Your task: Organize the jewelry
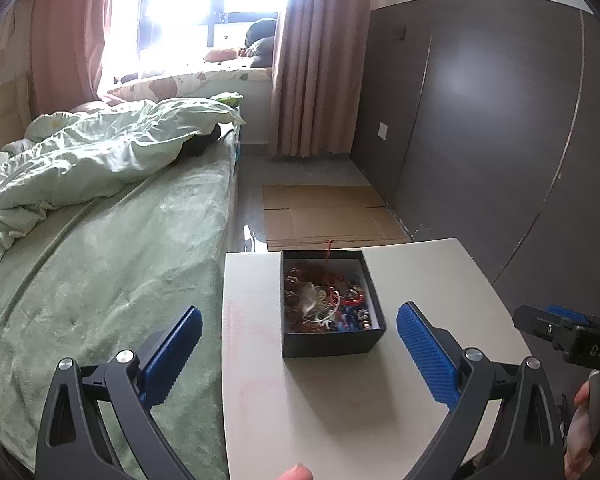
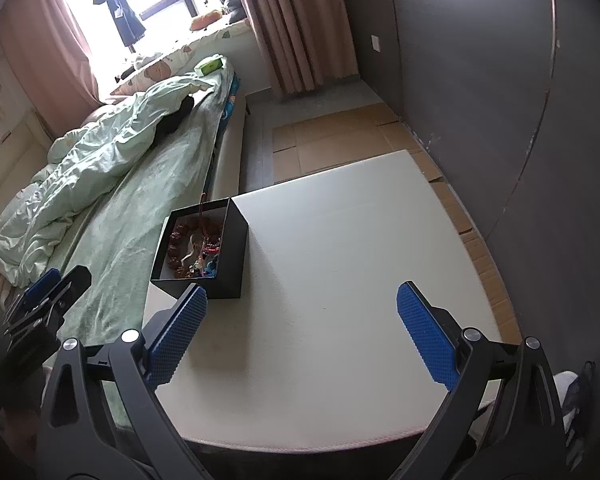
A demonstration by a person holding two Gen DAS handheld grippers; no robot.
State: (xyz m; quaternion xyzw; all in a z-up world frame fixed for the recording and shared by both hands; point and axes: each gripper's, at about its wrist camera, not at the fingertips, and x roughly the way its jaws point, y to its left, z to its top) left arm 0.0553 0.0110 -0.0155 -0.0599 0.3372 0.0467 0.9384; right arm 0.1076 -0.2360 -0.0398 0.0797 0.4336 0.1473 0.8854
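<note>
A black open box [image 1: 332, 342] stands on the white table [image 1: 340, 408], filled with jewelry [image 1: 324, 300]: beaded bracelets, a clear bangle, red and blue pieces. A red cord hangs over its far wall. My left gripper [image 1: 298, 354] is open and empty, its blue pads either side of the box's near wall, slightly above. In the right wrist view the box [image 2: 216, 256] sits at the table's left edge [image 2: 340, 280]. My right gripper [image 2: 302, 330] is open and empty over the table middle, to the right of the box.
A bed [image 1: 112, 264] with green cover and crumpled duvet runs along the table's left side. Flattened cardboard [image 1: 332, 216] lies on the floor beyond. A dark wardrobe wall [image 1: 500, 120] stands to the right. The right gripper [image 1: 568, 336] shows at the left view's right edge.
</note>
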